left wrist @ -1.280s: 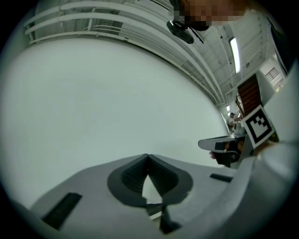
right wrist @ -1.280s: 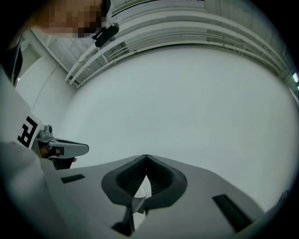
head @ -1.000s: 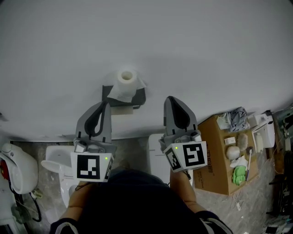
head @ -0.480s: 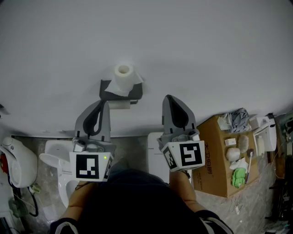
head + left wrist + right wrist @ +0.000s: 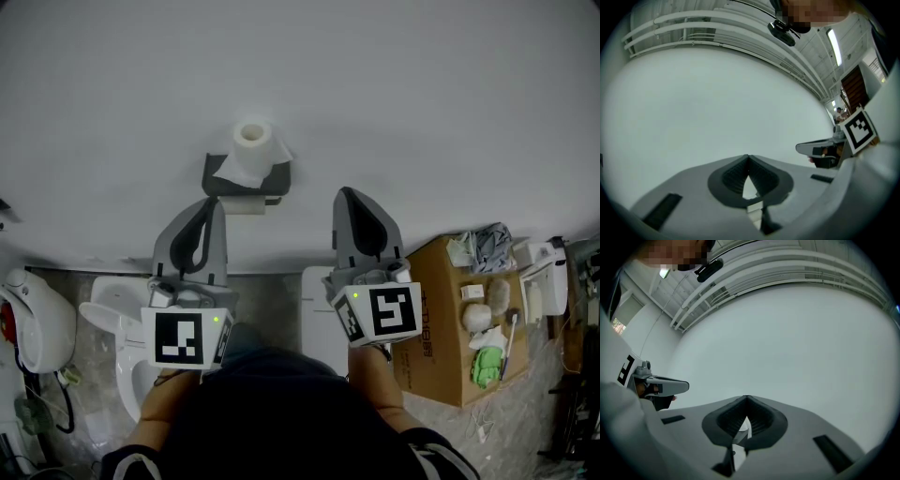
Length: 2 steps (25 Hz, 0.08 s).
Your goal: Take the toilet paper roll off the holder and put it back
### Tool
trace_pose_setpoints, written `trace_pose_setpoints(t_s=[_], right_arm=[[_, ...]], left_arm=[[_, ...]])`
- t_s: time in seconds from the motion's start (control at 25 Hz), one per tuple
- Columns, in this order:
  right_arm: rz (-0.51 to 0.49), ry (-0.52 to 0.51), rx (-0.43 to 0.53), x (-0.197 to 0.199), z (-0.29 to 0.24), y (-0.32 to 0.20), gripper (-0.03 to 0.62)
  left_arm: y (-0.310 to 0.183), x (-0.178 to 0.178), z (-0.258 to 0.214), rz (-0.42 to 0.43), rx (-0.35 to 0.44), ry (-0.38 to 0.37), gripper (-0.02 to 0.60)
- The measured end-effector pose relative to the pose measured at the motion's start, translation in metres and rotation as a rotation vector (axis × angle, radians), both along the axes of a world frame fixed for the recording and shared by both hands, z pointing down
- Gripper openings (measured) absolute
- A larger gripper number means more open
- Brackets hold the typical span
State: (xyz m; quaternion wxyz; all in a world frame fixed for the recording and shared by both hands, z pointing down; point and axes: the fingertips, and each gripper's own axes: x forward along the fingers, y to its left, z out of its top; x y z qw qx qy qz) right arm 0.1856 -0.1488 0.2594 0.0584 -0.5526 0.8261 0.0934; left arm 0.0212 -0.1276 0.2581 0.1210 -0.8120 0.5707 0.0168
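toilet paper roll (image 5: 251, 141) atop holder (image 5: 246, 181) on wall (image 5: 422, 112), toilet (image 5: 117, 352) below left, cardboard box (image 5: 433, 323) far right

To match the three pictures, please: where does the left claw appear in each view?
Head view: left claw, lower left, pointing at the wall.
Left gripper view: left claw, bottom centre, shut.
Right gripper view: left claw, far left edge.
Shared landmark: the white wall.

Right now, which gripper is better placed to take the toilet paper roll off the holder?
Probably the left gripper: its tip sits just below the toilet paper roll; the right gripper is farther aside.
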Motion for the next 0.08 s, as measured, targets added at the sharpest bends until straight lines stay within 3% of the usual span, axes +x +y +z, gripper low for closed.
trace_pose_setpoints(t_s=[0.08], right_arm=[[-0.002,-0.001,0.003,0.0003,-0.0015,-0.0004,0.015]], left_arm=[[0.0008,0.0005,-0.0013,-0.002,0.002,0.001,-0.002]])
